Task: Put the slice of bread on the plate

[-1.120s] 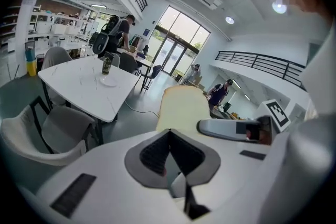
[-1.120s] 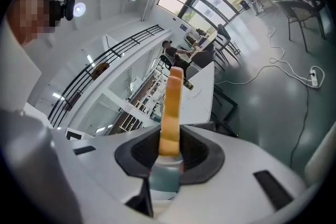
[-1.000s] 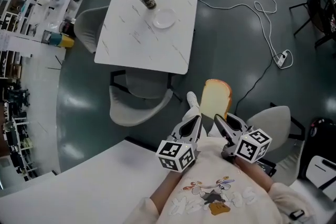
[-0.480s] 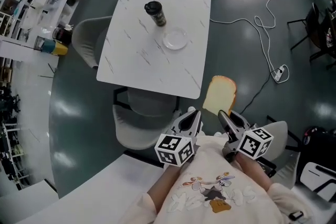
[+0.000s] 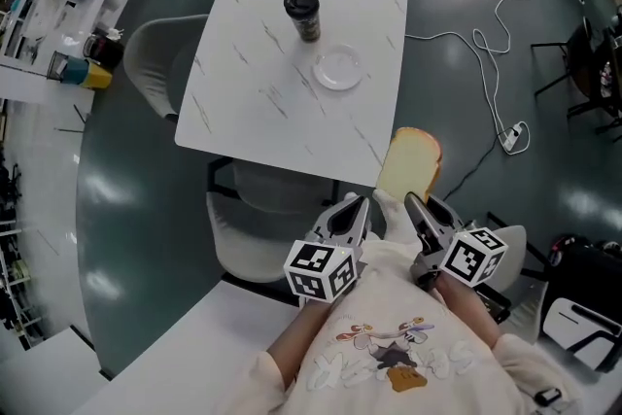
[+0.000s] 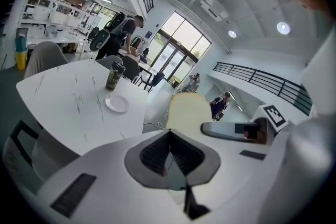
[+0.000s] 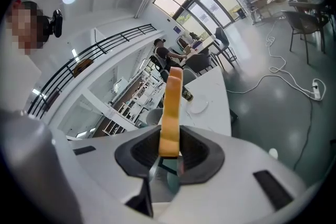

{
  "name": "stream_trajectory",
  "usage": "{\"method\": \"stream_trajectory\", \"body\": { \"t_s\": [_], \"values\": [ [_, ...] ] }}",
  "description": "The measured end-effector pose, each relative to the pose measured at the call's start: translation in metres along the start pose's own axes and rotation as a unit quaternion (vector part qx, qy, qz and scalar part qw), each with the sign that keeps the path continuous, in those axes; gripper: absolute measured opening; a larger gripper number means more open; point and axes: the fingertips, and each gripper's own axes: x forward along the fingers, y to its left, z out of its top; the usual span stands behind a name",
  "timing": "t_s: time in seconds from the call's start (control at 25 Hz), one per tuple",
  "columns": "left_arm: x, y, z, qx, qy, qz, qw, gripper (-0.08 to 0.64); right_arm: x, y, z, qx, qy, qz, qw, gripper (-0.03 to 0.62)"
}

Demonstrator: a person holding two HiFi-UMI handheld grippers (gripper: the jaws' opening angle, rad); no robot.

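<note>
A slice of bread [image 5: 410, 165] stands upright in my right gripper [image 5: 420, 209], which is shut on its lower edge. In the right gripper view the bread [image 7: 170, 110] shows edge-on between the jaws. My left gripper [image 5: 358, 209] hangs just to its left, shut and empty; from its view the bread [image 6: 188, 112] is to the right. Ahead, a small white plate [image 5: 338, 68] lies on the white marble table [image 5: 262, 83], with a dark cup [image 5: 302, 15] beside it. Both grippers are short of the table's near edge, above the floor. The same plate [image 6: 117, 104] [image 7: 199, 106] appears in both gripper views.
A grey chair [image 5: 258, 219] is tucked under the table's near side, another [image 5: 155, 63] at its left. A white cable with a power strip [image 5: 513, 136] runs over the dark floor at the right. A second white table [image 5: 185, 355] is at the lower left.
Both grippers have moved forward together towards the marble table, which now lies closer. The bread stays held upright in the right gripper.
</note>
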Motion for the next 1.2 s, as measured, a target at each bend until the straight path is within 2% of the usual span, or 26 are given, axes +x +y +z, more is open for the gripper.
{"method": "stream_trajectory", "body": {
  "t_s": [0.44,0.76,1.08,1.2],
  "values": [
    [0.024,0.033,0.047,0.009,-0.01,0.019,0.9997,0.008,0.048,-0.002,0.023,0.011,0.011,0.004,1.0,0.092],
    [0.062,0.059,0.091,0.014,-0.017,0.042,0.9989,0.008,0.107,-0.013,0.07,-0.011,0.025,0.03,0.999,0.092],
    [0.097,0.086,0.128,0.007,-0.015,0.076,0.997,0.008,0.155,-0.021,0.108,-0.012,0.071,0.051,0.996,0.092],
    [0.107,0.097,0.137,0.002,-0.02,0.088,0.9959,0.008,0.175,-0.02,0.115,-0.016,0.097,0.072,0.993,0.092]
  ]
}}
